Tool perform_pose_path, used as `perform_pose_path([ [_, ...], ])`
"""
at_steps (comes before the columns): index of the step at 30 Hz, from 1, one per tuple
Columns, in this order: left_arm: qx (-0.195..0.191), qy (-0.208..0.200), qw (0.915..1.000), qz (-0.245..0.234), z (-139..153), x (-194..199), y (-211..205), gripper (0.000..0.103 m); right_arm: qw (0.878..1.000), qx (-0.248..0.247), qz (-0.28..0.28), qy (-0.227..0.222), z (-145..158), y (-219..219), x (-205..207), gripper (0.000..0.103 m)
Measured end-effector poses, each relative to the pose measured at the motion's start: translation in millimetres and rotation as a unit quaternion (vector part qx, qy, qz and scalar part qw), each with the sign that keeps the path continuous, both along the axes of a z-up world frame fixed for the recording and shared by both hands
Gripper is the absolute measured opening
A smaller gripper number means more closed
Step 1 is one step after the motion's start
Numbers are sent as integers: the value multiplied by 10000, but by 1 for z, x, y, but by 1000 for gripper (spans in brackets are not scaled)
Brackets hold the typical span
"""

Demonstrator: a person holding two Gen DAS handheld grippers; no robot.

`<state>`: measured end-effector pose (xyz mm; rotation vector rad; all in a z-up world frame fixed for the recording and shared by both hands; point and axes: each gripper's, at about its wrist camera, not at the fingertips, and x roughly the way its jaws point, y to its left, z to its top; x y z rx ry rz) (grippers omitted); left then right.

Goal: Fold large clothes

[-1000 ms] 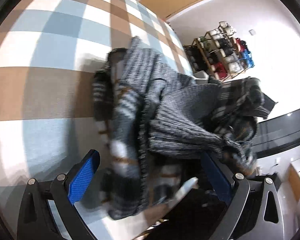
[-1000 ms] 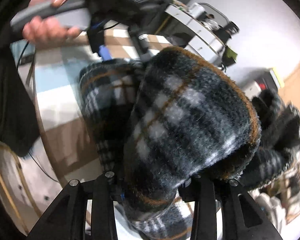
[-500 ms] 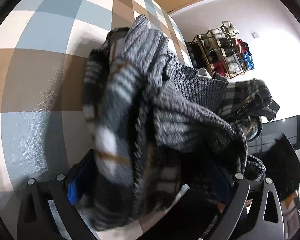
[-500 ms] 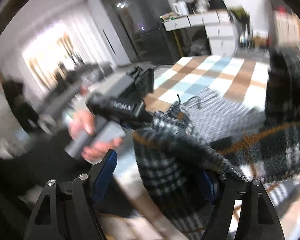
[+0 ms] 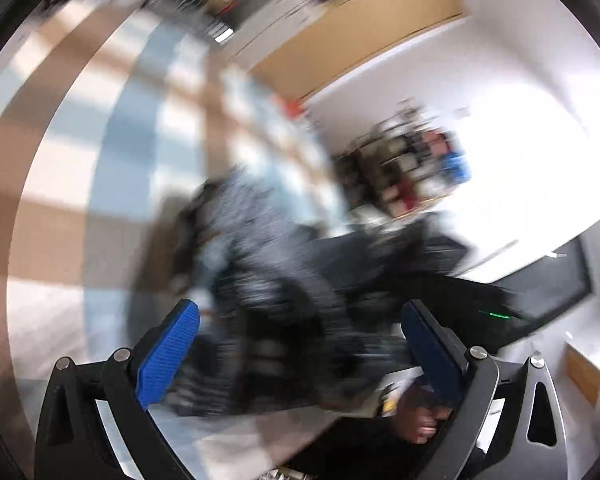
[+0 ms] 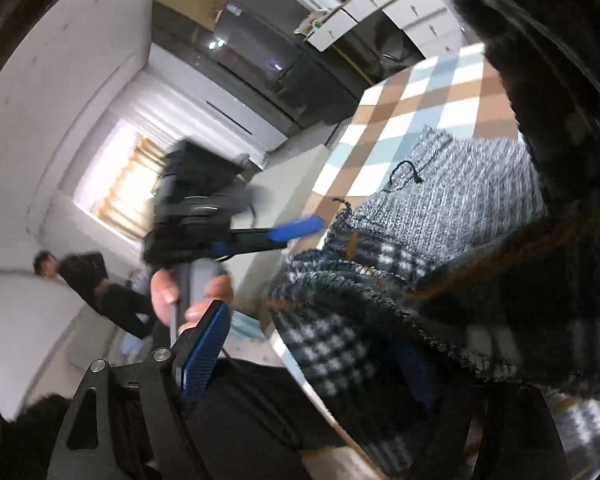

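A bulky grey knit and dark plaid fleece garment (image 5: 268,288) lies bunched on the checked table, blurred by motion in the left wrist view. My left gripper (image 5: 300,344) is open, its blue pads wide apart, with the garment just beyond and between them. In the right wrist view the garment (image 6: 420,240) fills the right side. My right gripper (image 6: 312,352) is open; its left blue pad (image 6: 204,344) is free and the plaid hem drapes over the right finger. The left gripper also shows there (image 6: 296,228), held by a hand.
The table has a brown, blue and white checked cloth (image 5: 100,152). A shelf rack (image 5: 412,168) stands by the white wall. A dark fridge (image 6: 256,60) and white drawers (image 6: 396,4) stand behind. A person in black (image 6: 88,280) stands at left.
My left gripper has let go of the garment and pulled back and up; the view is now motion-blurred. My right gripper has opened and swung so the garment sits to its right.
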<state>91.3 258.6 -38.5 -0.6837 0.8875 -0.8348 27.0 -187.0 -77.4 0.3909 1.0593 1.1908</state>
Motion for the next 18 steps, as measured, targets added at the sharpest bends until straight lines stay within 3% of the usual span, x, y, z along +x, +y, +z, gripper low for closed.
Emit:
perform_pose_path([
  [4,-41,-213,9955,-925,6,-12,-38,98,9928,867,-267,778,-10,-17,16,85],
  [8,261,-607,9876,-1425,10,-25,-70,98,9833,1355,-501,1104,-13,-33,21,86],
  [11,527,-1162,9828,-1339,19,-39,-76,98,9830,1376,-515,1102,-11,-34,20,88],
  [14,961,-1368,9788,-1181,18,-39,-85,98,9849,1234,-504,1104,-11,-27,24,89],
  [18,1622,-900,9776,-994,-9,-25,-89,98,9891,860,-480,1092,-5,-17,27,89],
])
